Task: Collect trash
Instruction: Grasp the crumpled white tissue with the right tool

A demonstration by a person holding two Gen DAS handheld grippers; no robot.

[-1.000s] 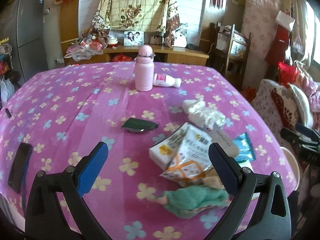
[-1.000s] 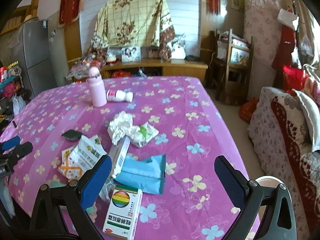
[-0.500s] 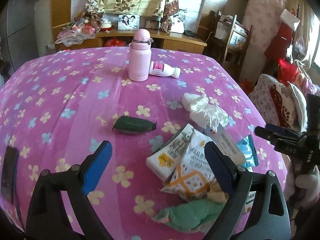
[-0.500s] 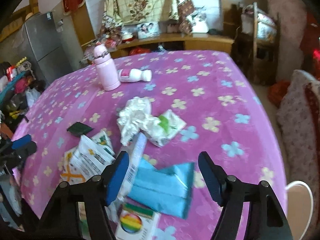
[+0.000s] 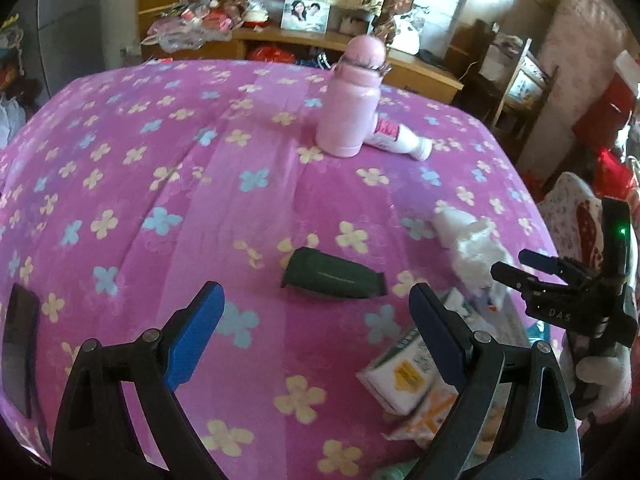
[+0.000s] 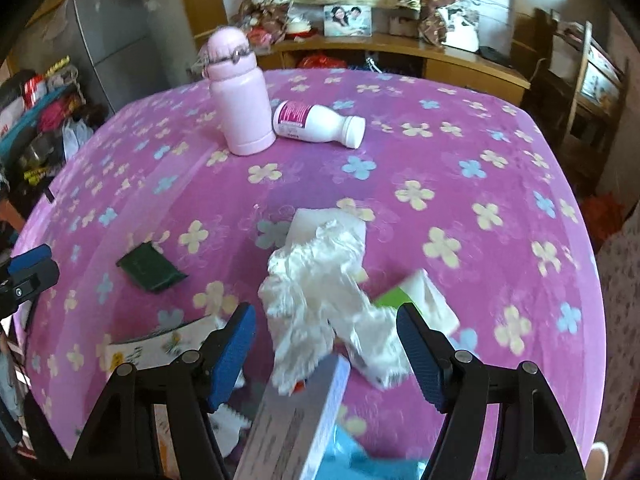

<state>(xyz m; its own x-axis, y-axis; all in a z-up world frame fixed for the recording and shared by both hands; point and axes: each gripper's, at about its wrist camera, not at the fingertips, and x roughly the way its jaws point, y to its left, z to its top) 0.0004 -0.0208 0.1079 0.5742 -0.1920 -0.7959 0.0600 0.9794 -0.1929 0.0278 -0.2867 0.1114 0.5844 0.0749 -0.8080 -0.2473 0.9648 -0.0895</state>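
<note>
The right gripper [image 6: 324,344] hangs over the pink flowered tablecloth [image 6: 460,152] with its blue fingers [image 6: 232,356] spread. They have just closed in a bit. The crumpled white tissue [image 6: 316,276] sits between them, and no finger presses on it. The left gripper [image 5: 312,332] is spread wide too, with only cloth between its fingers. Just past its tips lies a dark green wrapper [image 5: 334,278]. Farther off stands a pink bottle [image 6: 240,104].

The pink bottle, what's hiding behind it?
Behind the pink bottle lies a white bottle with a pink label, tipped on its side on the flowered tablecloth. Its bottom end is hidden by the pink bottle.
</note>
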